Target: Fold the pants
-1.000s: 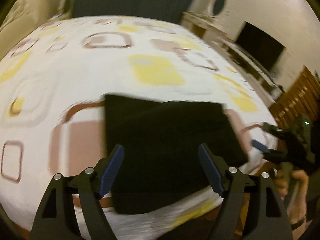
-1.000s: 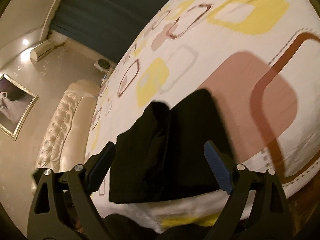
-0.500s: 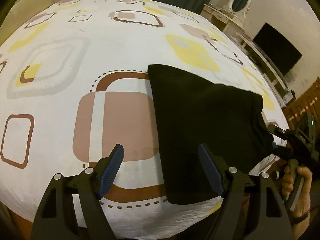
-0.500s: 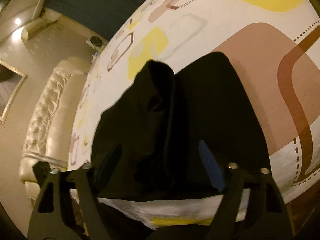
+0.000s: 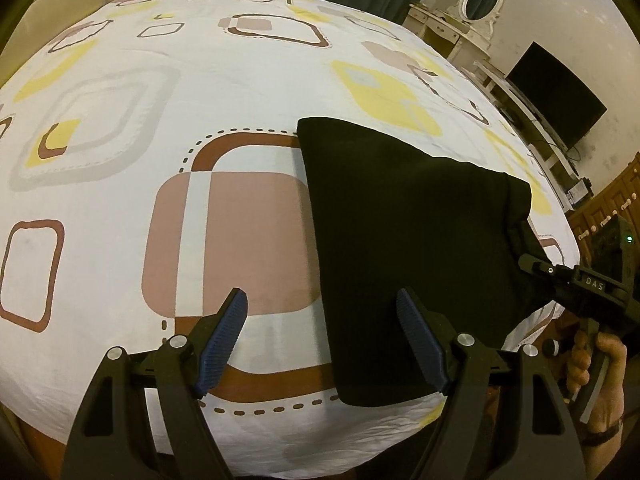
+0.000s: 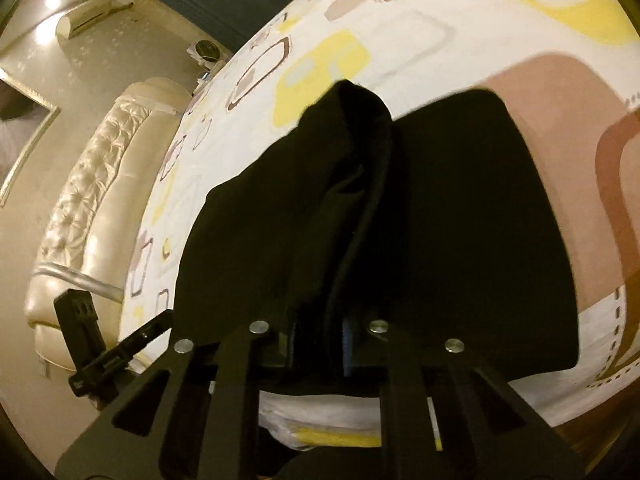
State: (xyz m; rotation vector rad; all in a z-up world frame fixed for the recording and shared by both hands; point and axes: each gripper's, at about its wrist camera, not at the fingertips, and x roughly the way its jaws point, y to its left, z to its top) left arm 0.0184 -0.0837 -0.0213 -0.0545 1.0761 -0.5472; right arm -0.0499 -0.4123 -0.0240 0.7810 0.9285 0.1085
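Pants (image 5: 404, 240) lie part-folded near the bed's (image 5: 200, 92) front edge, the right claw (image 6: 320, 340) closing on a bunched ridge of cloth — a thin bite could slip on lifting — while the left claw (image 5: 320, 340) hovers apart, empty, over their side edge.

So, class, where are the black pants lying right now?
In the left wrist view, the pants lie right of centre on the patterned bedsheet, near its front edge, beside a pink square.
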